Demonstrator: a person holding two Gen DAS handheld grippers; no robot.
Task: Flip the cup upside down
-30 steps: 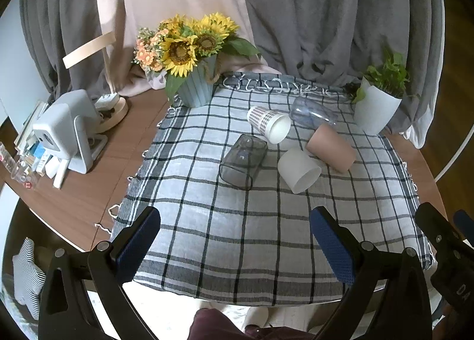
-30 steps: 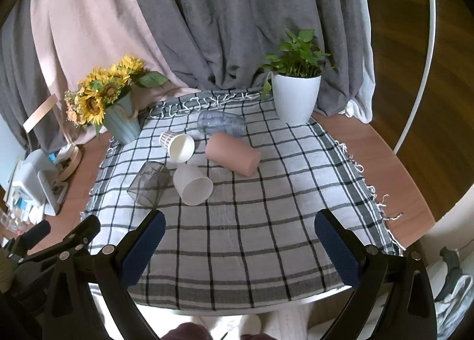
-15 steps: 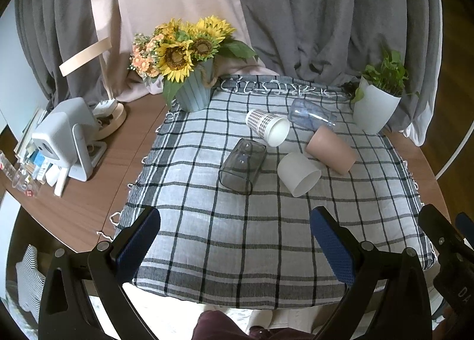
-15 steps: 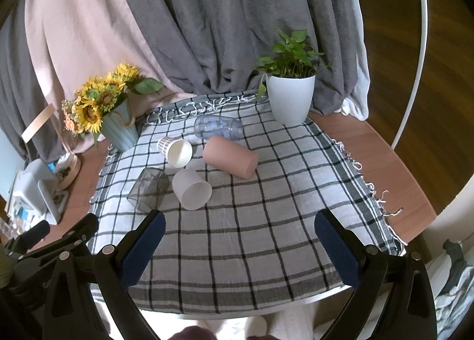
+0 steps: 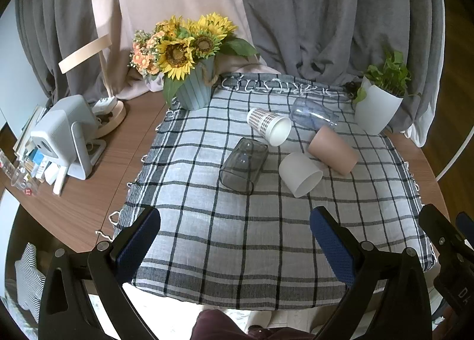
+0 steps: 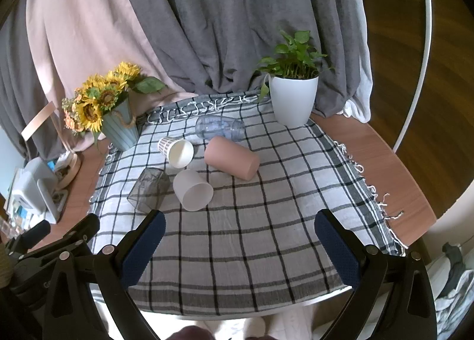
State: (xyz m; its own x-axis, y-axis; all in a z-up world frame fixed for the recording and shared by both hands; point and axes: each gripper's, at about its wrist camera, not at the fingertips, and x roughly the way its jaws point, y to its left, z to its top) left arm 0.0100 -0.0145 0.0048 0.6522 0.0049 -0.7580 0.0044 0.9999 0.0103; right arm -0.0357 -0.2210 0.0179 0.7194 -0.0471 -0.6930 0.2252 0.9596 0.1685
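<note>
Several cups lie on their sides on a checked cloth (image 5: 237, 239): a smoky clear cup (image 5: 244, 165) (image 6: 148, 188), a white cup (image 5: 299, 174) (image 6: 192, 190), a pink cup (image 5: 333, 150) (image 6: 232, 160), a patterned paper cup (image 5: 268, 126) (image 6: 176, 148) and a clear bluish cup (image 5: 314, 116) (image 6: 220, 128). My left gripper (image 5: 235, 251) is open and empty above the cloth's near edge. My right gripper (image 6: 240, 251) is open and empty too, near the same edge. Both are well short of the cups.
A sunflower vase (image 5: 194, 88) (image 6: 120, 128) stands at the cloth's back left. A white plant pot (image 5: 376, 110) (image 6: 293, 100) stands at the back right. A white device (image 5: 63, 135) and small items sit on the wooden table at left. Curtains hang behind.
Both grippers have drawn back and risen slightly, so the table looks a little farther away. The cups have not moved. Both grippers stay open.
</note>
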